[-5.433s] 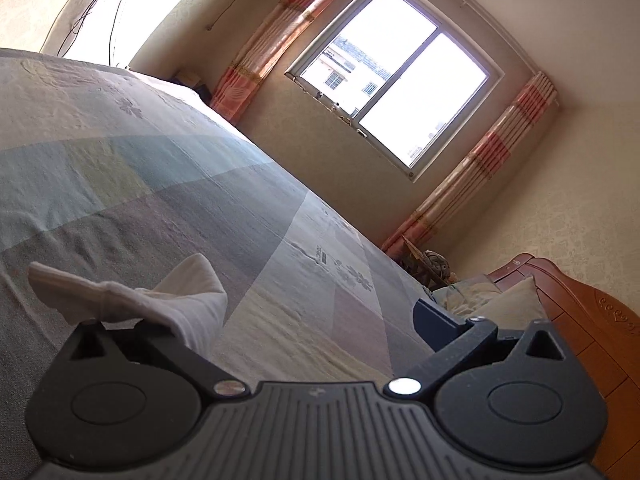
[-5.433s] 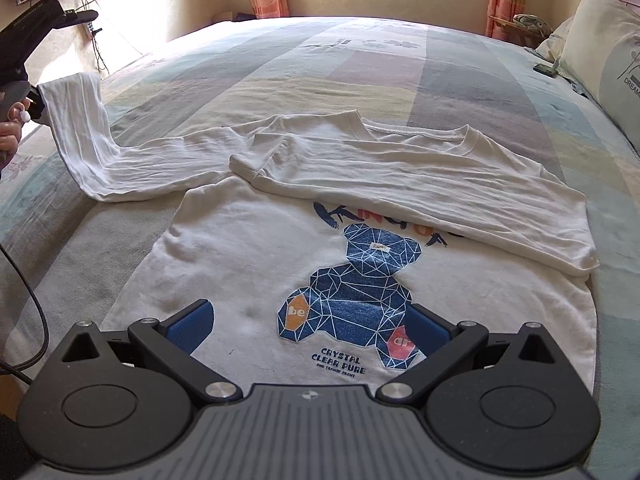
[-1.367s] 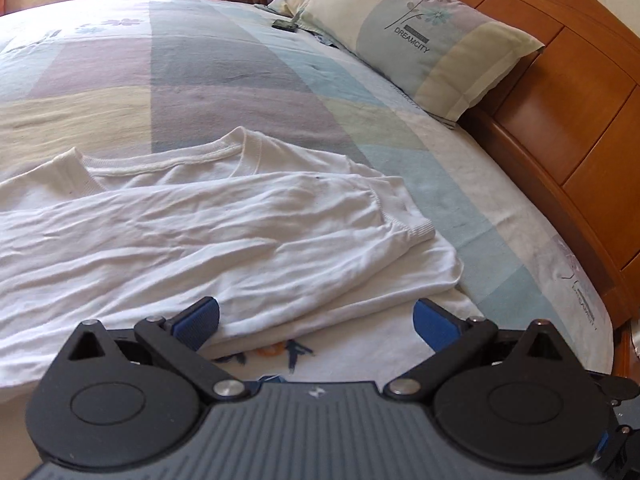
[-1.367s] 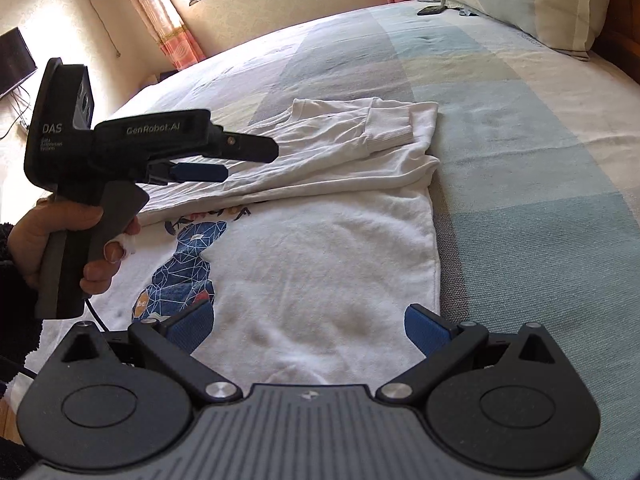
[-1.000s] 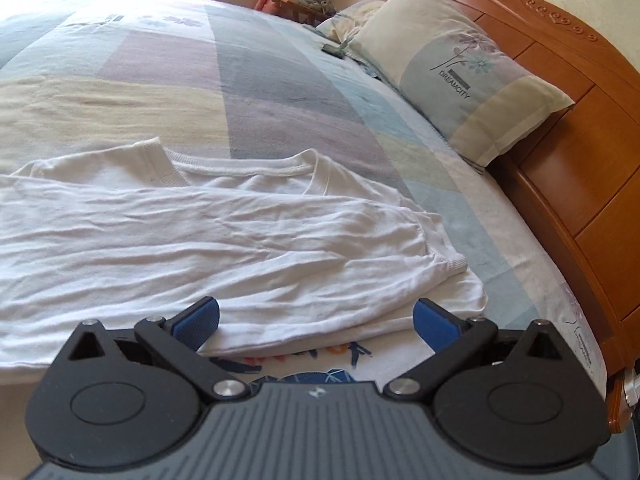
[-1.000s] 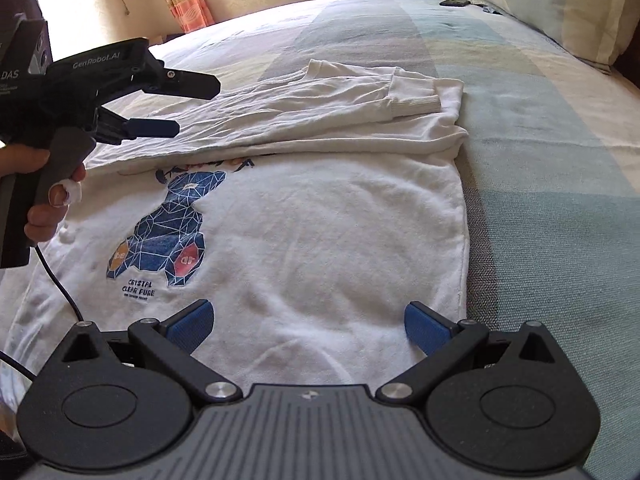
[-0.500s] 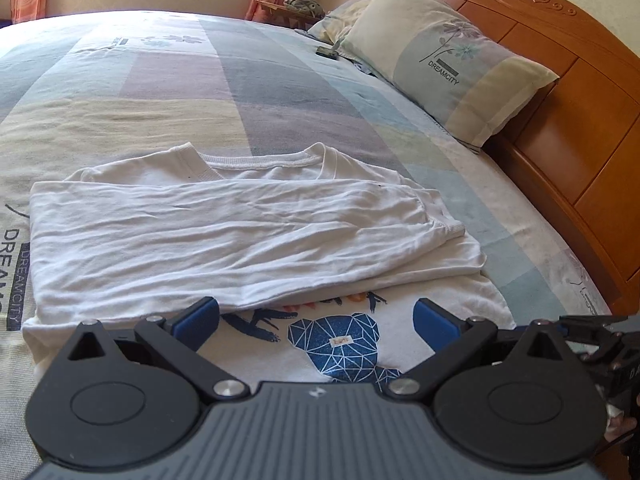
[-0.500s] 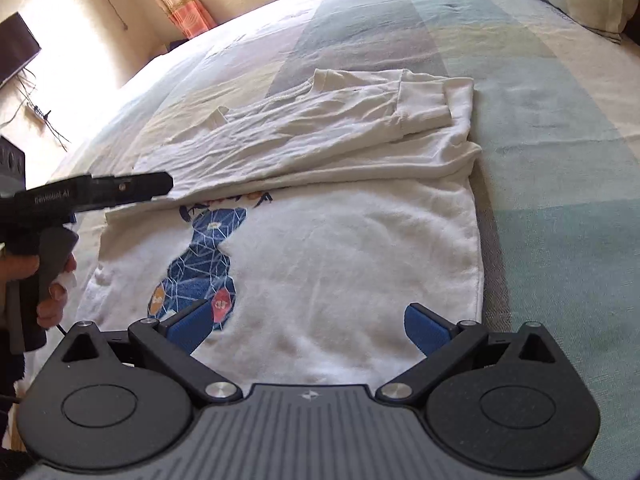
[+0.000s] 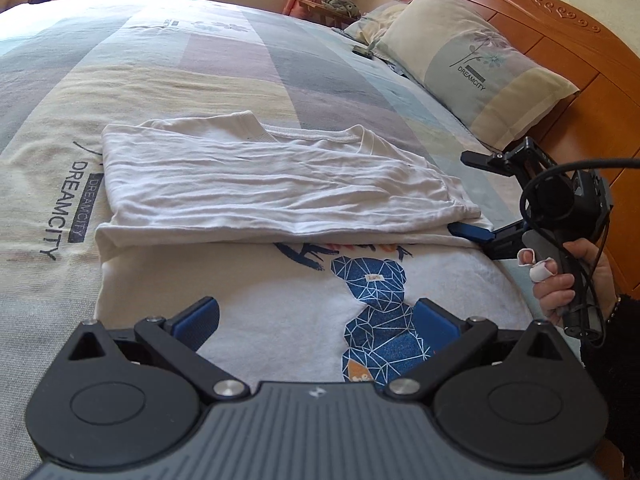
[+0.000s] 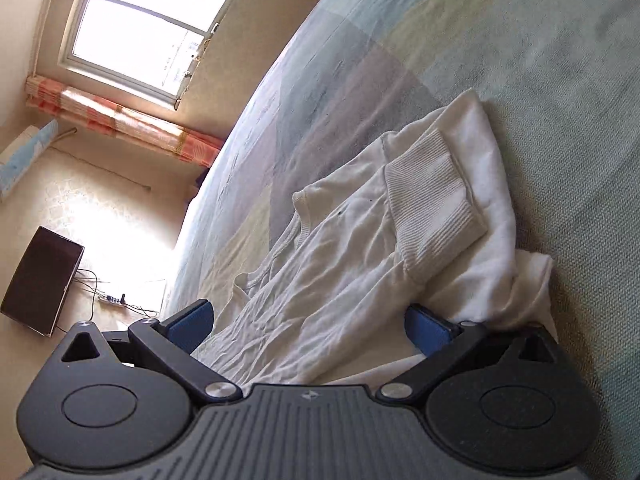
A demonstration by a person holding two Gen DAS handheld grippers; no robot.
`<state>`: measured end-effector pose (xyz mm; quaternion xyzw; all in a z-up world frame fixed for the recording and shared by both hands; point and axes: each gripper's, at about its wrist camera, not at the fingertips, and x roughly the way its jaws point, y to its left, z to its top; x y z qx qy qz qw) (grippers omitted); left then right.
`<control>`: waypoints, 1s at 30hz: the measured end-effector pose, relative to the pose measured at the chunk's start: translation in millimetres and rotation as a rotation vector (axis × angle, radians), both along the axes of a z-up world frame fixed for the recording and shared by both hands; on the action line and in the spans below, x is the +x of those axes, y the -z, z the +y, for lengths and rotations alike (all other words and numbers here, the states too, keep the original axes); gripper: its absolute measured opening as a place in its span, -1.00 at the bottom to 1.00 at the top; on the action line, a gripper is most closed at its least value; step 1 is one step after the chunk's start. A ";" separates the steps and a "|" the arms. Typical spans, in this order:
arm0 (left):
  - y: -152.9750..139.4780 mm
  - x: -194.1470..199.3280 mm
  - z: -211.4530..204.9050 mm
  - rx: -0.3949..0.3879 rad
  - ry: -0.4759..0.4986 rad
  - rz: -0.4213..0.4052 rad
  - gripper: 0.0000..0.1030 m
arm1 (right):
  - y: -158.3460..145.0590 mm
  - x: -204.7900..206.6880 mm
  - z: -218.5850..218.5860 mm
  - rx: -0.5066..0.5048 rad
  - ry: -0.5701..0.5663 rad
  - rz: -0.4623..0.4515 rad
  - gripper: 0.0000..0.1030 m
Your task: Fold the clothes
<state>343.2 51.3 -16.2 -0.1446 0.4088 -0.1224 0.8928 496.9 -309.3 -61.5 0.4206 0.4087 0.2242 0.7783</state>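
Note:
A white long-sleeved shirt [image 9: 280,184] with a blue bear print [image 9: 376,308] lies face up on the bed, both sleeves folded across the chest. My left gripper [image 9: 316,318] hovers open over the print, holding nothing. A hand [image 9: 568,284] holds my right gripper [image 9: 474,196] on its side at the shirt's right edge, open, its lower blue pad against the folded layers. In the right wrist view the right gripper [image 10: 308,326] straddles wrinkled sleeve fabric, with the ribbed cuff [image 10: 436,204] just ahead.
The patchwork bedspread [image 9: 160,80] stretches all round the shirt. A pillow [image 9: 472,64] leans on the wooden headboard [image 9: 580,52] at the right, with a small dark object [image 9: 362,51] beside it. A window [image 10: 152,20] and a dark screen [image 10: 40,284] lie beyond the bed.
The left gripper let go of the sleeve, now folded across the chest, and drew back over the print. The right gripper rolled sideways and dropped to the shirt's edge by the cuffs.

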 end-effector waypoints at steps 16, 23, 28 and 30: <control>8.2 -4.6 6.8 -0.071 -0.013 0.012 0.99 | 23.5 -13.6 -0.6 -0.052 0.170 -0.088 -0.19; 7.2 -9.7 11.5 -0.071 -0.013 0.012 0.99 | 27.8 -7.5 -6.6 -0.013 0.228 0.020 -0.79; 7.3 -9.4 16.7 -0.076 -0.020 0.009 0.99 | 8.9 -21.6 0.9 -0.020 0.208 0.007 -0.79; 7.4 -8.4 18.4 -0.078 -0.021 0.007 0.99 | 10.0 -21.5 4.2 -0.080 0.197 0.028 -0.76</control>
